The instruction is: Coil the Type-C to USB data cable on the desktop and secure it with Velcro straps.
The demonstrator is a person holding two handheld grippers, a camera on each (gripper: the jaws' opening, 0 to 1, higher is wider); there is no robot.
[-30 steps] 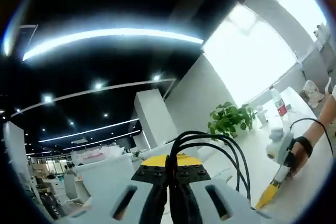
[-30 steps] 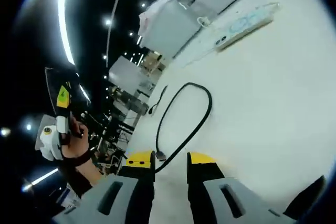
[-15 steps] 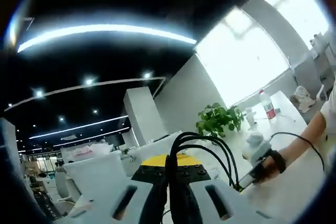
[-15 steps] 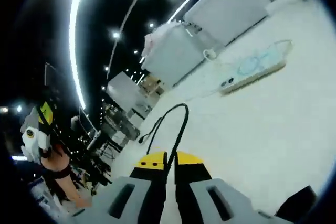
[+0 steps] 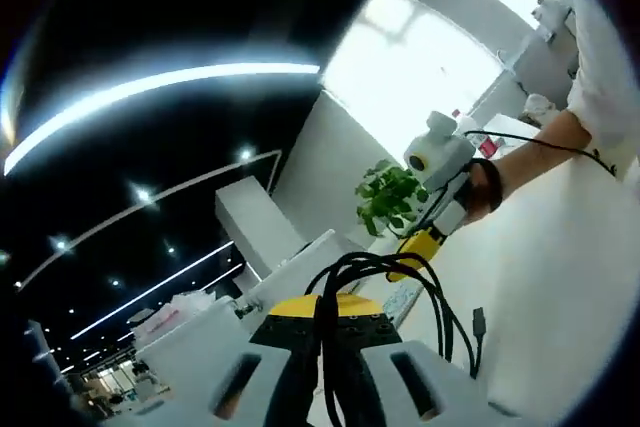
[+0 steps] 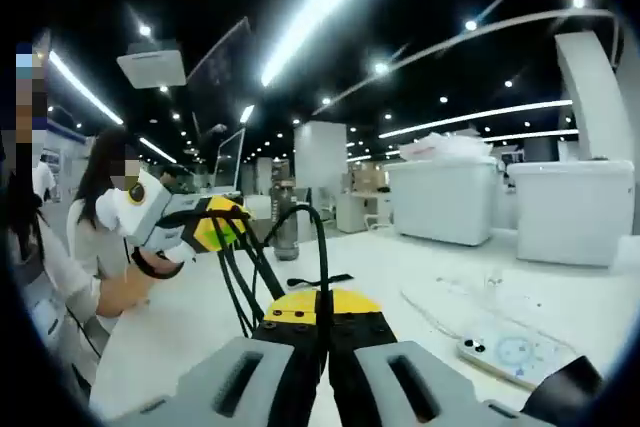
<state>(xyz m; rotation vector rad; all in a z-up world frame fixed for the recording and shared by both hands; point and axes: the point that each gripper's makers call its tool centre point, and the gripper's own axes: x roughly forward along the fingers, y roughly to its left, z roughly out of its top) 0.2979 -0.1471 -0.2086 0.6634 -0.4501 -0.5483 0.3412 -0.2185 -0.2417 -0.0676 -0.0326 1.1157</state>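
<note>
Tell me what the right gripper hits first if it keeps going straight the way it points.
Probably nothing solid soon. The right gripper, shut on the black cable, points over the white desk toward distant white cabinets. The left gripper sits off-line; depth is uncertain.

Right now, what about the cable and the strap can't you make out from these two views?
- Velcro strap: a dark strip on the table in the right gripper view may be it; too small to tell.
- Cable coil count: left gripper view, loops overlap and run behind the left gripper.
- Cable's grip point: right gripper view, hidden inside the shut right gripper.
</note>
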